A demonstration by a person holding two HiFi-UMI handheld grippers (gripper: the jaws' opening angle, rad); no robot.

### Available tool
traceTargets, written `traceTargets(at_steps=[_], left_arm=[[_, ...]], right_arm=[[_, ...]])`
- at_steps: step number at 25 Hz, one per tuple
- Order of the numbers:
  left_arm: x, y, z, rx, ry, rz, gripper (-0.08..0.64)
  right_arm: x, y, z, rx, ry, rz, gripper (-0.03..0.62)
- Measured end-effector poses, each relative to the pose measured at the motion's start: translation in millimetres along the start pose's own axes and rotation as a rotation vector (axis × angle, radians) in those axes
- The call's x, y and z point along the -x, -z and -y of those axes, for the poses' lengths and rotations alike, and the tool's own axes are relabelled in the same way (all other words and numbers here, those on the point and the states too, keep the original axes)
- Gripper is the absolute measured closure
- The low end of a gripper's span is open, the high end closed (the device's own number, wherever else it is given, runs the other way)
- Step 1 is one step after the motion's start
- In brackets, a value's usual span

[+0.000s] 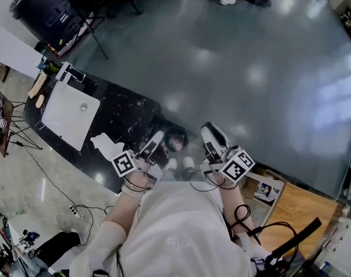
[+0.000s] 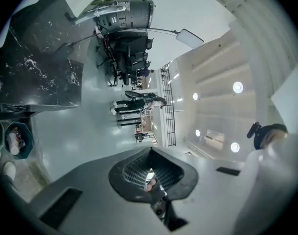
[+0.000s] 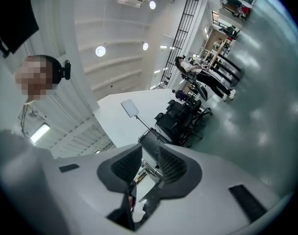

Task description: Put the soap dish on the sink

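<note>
A white sink basin (image 1: 68,114) is set into the black marble counter (image 1: 129,117) at the left of the head view. A white irregular object (image 1: 106,146) lies on the counter's near edge; I cannot tell whether it is the soap dish. My left gripper (image 1: 155,144) is held close to my body, just right of that object, its jaws together and holding nothing. My right gripper (image 1: 212,134) hangs over the grey floor, also shut and holding nothing. In the left gripper view the pads (image 2: 139,170) meet, with the counter (image 2: 36,67) far off. In the right gripper view the pads (image 3: 126,165) are nearly touching.
A faucet (image 1: 68,71) and wooden items (image 1: 37,86) sit beside the sink. A black drum (image 1: 42,7) and a tripod stand beyond the counter. A small dark bin (image 1: 176,138) is on the floor between the grippers. A wooden shelf (image 1: 273,192) is at the right.
</note>
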State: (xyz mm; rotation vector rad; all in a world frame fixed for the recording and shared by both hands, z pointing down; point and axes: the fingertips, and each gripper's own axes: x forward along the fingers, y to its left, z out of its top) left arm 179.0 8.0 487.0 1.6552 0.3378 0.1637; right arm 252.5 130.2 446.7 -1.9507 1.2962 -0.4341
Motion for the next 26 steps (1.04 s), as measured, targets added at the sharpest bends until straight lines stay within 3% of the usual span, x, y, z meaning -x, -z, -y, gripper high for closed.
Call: traceTargets(at_steps=[26], left_arm=[[-55, 26, 15, -0.009, 0.037, -0.067, 0.552]], right_arm=[[2, -14, 19, -0.075, 0.027, 0.009, 0.475]])
